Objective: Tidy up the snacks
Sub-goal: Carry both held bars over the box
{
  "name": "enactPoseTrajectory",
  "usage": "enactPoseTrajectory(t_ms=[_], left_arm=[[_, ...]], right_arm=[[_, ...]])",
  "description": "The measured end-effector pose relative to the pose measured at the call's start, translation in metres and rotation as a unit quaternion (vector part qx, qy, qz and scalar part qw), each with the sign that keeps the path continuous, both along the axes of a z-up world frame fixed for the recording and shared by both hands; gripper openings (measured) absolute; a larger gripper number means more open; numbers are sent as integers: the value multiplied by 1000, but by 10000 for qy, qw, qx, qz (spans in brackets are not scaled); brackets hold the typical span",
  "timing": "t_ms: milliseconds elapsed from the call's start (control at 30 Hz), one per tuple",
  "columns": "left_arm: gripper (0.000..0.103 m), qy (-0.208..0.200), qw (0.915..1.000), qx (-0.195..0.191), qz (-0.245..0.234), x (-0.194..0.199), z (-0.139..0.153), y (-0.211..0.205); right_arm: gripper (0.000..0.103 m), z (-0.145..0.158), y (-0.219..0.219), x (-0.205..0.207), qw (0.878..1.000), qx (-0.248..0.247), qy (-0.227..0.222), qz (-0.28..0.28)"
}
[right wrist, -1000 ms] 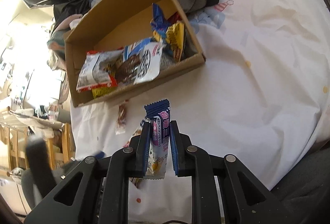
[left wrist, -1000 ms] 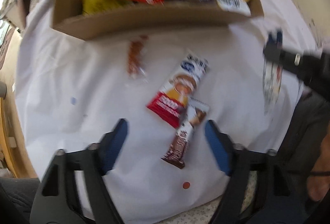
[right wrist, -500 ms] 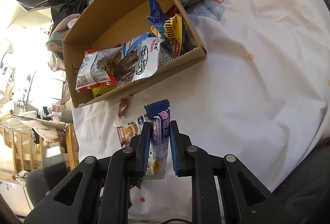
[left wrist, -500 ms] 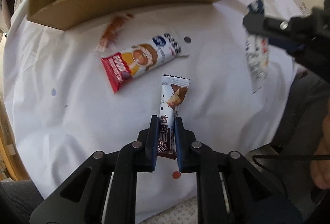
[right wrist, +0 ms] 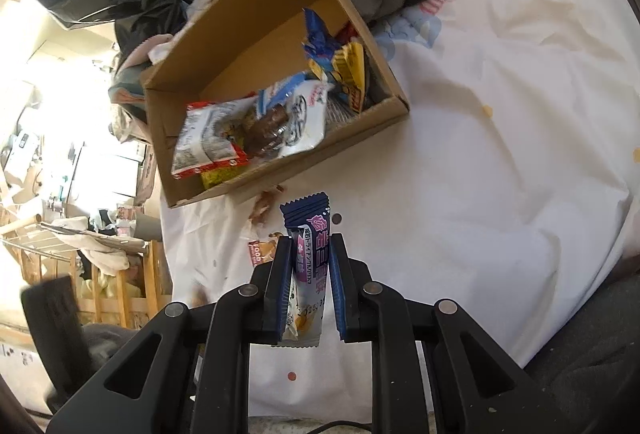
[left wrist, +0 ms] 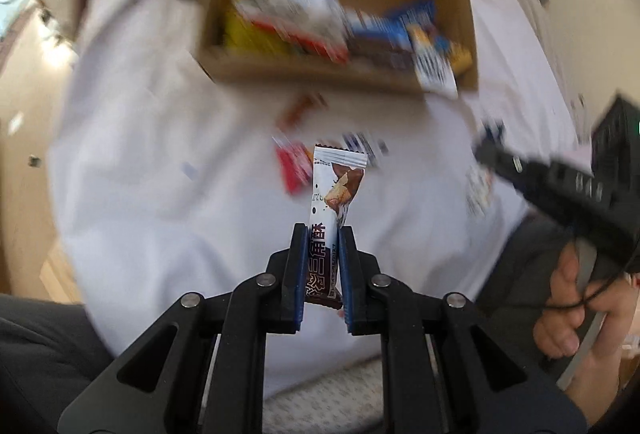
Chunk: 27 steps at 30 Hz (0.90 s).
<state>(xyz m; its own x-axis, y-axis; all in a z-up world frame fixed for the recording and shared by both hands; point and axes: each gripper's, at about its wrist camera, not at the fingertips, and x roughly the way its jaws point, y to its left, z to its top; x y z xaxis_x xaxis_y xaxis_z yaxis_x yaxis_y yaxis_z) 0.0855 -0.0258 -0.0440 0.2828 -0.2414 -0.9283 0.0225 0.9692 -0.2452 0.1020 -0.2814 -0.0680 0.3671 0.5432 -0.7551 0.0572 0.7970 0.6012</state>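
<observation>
My left tool (left wrist: 323,234) is clamped on a brown-and-white chocolate wafer bar (left wrist: 335,190), which stands up out of the jaws clear of the white-covered surface (left wrist: 160,194). Ahead of this tool, a red-ended snack packet (left wrist: 292,170) and a small brown one (left wrist: 298,110) lie loose on the cloth; beyond them sits the cardboard box (left wrist: 304,68), already part filled with snacks.

My right tool (right wrist: 307,254) grips a navy-and-white snack bar (right wrist: 309,234) upright in the same way, with the box (right wrist: 288,174) ahead and slightly left of it.

I judge the pick-up done on both sides and the carry to the box in hand. Next, each tool must clear the near wall, get over a free spot inside, and only then let go.
</observation>
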Motion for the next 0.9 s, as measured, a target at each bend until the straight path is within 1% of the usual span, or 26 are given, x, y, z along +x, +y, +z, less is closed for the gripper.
enactPoseTrajectory(t_ms=[133, 200, 300, 433, 533, 600, 633, 667, 733, 833, 900], left_arm=[[12, -496, 9977, 239, 402, 12, 28, 22], [12, -791, 9943, 355, 623, 21, 45, 33], [12, -1104, 9898, 358, 820, 30, 63, 47], [12, -1475, 9842, 387, 902, 52, 84, 54], [12, -1631, 9818, 335, 910, 71, 95, 51], [12, -1670, 9812, 326, 906, 77, 101, 47], [12, -1709, 9807, 336, 890, 78, 103, 45], [12, -1792, 9799, 354, 807, 82, 108, 41], [12, -1879, 9791, 377, 686, 88, 111, 34], [12, -1869, 9795, 350, 661, 100, 107, 28], [12, -1815, 9806, 312, 670, 108, 99, 26]], right_arm=[[19, 16, -4, 3, 9998, 62, -211, -22], [19, 27, -6, 7, 9994, 90, -335, -30], [19, 46, -10, 16, 9981, 48, -610, 15], [19, 70, -22, 35, 9950, 111, -988, -110], [19, 84, -31, 55, 9928, 236, -1145, -275], [19, 92, -37, 67, 9917, 289, -1184, -418], [19, 97, -40, 74, 9905, 396, -1230, -468], [19, 102, -44, 79, 9891, 472, -1294, -514], [19, 113, -47, 89, 9865, 467, -1464, -573], [19, 115, -48, 101, 9851, 397, -1560, -607], [19, 109, -48, 105, 9851, 389, -1556, -626]])
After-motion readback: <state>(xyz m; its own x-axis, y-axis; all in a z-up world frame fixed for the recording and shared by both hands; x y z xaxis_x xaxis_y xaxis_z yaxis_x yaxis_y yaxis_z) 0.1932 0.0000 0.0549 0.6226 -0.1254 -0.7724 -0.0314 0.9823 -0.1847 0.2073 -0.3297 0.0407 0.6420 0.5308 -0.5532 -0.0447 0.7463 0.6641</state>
